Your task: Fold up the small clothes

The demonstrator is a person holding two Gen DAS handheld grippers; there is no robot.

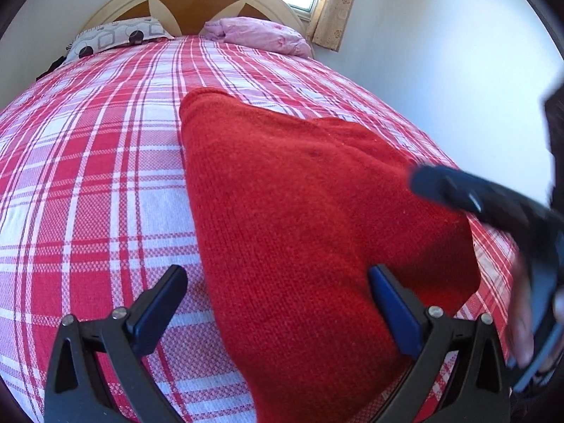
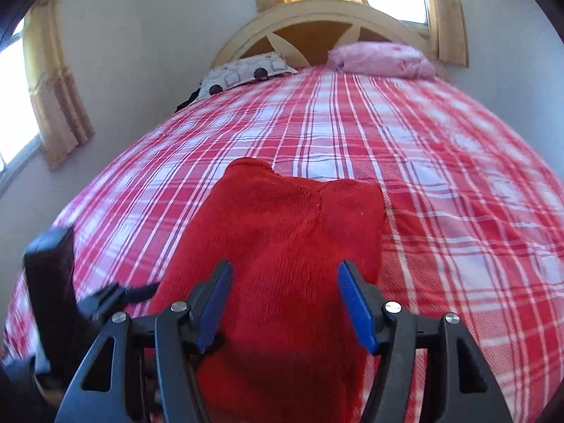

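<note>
Your left gripper (image 1: 278, 303) and right gripper (image 2: 283, 303) both hang wide apart, empty, over the red knitted woollen garment (image 1: 303, 218) spread beyond their fingertips; pinch matching near corners evenly before folding.

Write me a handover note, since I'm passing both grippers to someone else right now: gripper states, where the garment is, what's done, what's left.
Left gripper: open, jaws wide, holding nothing, poised over the near left edge of the red knit garment.
Right gripper: open, holding nothing, above the garment's near end.
Garment: lies flat on the plaid bedspread, narrowed lengthwise, far end pointing toward the headboard. It looks partly folded; how many layers cannot be told.
Pillows: patterned pillow and pink pillow sit at the head, apart from the work.
Left: likely grasp the near end and fold it toward the far end.
</note>
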